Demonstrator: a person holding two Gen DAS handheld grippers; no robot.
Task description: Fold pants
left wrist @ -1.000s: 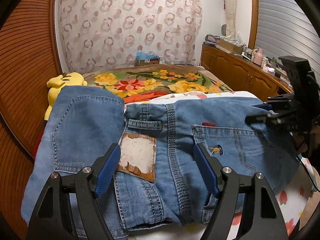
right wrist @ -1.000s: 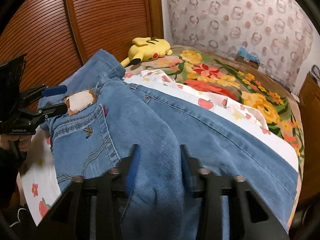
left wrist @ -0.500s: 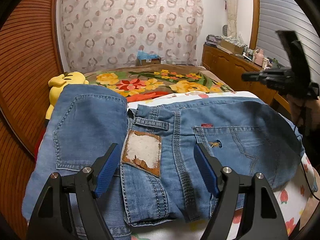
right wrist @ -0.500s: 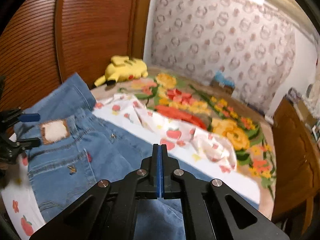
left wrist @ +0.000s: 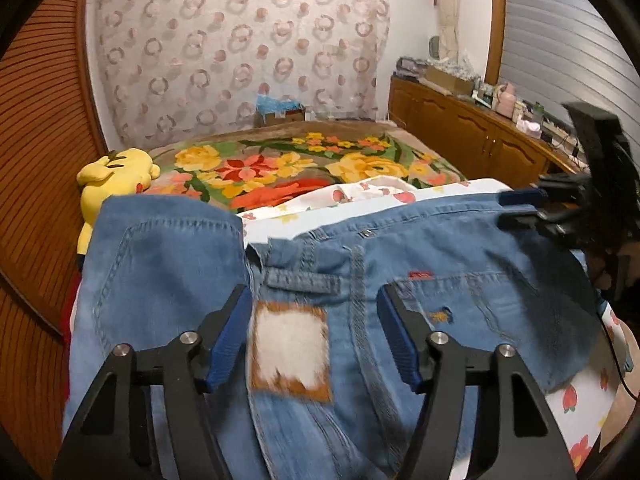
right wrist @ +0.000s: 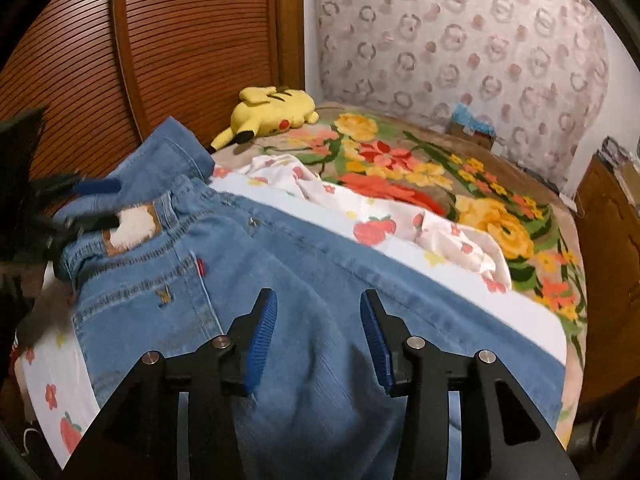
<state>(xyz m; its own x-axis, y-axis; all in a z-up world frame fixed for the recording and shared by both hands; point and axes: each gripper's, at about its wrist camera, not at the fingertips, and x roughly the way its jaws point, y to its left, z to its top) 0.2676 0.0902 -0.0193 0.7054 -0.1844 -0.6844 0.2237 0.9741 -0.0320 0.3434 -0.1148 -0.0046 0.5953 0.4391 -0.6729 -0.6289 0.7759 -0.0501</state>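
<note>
pants [right wrist: 304, 280] | lie flat on bed [right wrist: 460, 184], seat up | left gripper [left wrist: 316, 340], right gripper [right wrist: 316, 332]: jaws released, empty | denim heavy, limp; grip waistband, hem

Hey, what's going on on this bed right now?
Someone is folding jeans on a bed, with a hand-held gripper in each hand. The jeans lie back side up on a white fruit-print sheet, with one part already folded over at the waist end. The left hand-held gripper is open over the waistband patch; the right hand-held gripper is open over the seat. Neither grips denim.
</note>
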